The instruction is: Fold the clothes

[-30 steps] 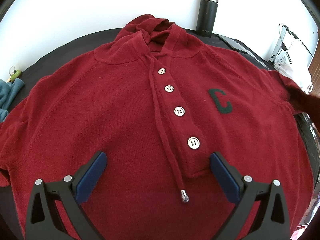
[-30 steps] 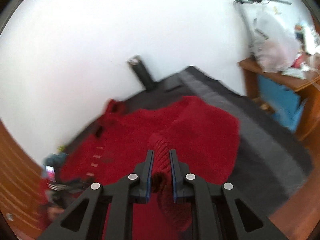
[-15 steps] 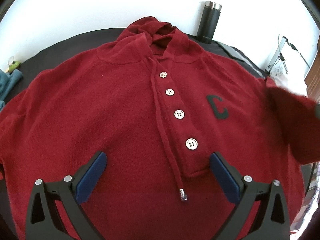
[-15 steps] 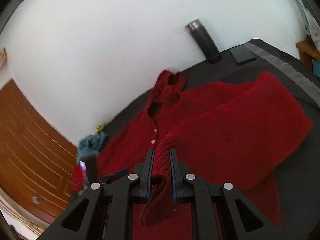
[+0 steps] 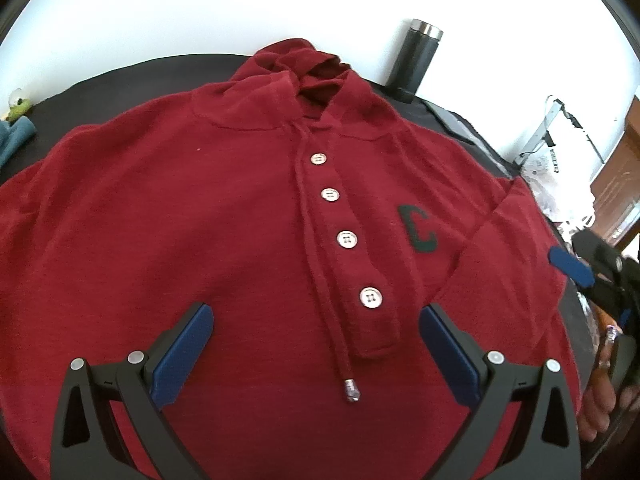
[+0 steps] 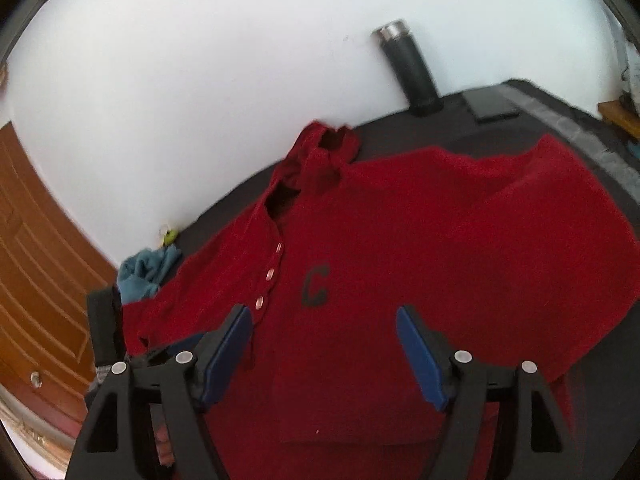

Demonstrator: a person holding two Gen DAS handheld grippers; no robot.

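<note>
A dark red hooded sweater (image 5: pixel 240 240) lies face up on the black table (image 5: pixel 120 76), with white buttons and a green letter C (image 5: pixel 418 228). Its sleeve (image 6: pixel 500 240) is folded in over the body beside the C. My right gripper (image 6: pixel 324 340) hovers over the chest. Its jaws are opening, and nothing is pinched between the blue pads (image 6: pixel 228 352). My left gripper (image 5: pixel 316 332) stands open just above the lower front, with the drawstring tip (image 5: pixel 351 390) between its fingers and untouched. The right gripper's blue pad (image 5: pixel 570 266) shows at the right edge of the left wrist view.
A black flask (image 5: pixel 416 64) stands against the white wall behind the hood, beside a dark flat device (image 6: pixel 492 106). A teal cloth (image 6: pixel 146 272) lies at the table's left end. A wooden door (image 6: pixel 36 280) is on the left and a white plastic bag (image 5: pixel 560 184) on the right.
The right gripper carried the sleeve's cuff across over the sweater, then opened and let it go. The sleeve now lies folded on the body. The left gripper stayed open and nearly still.
</note>
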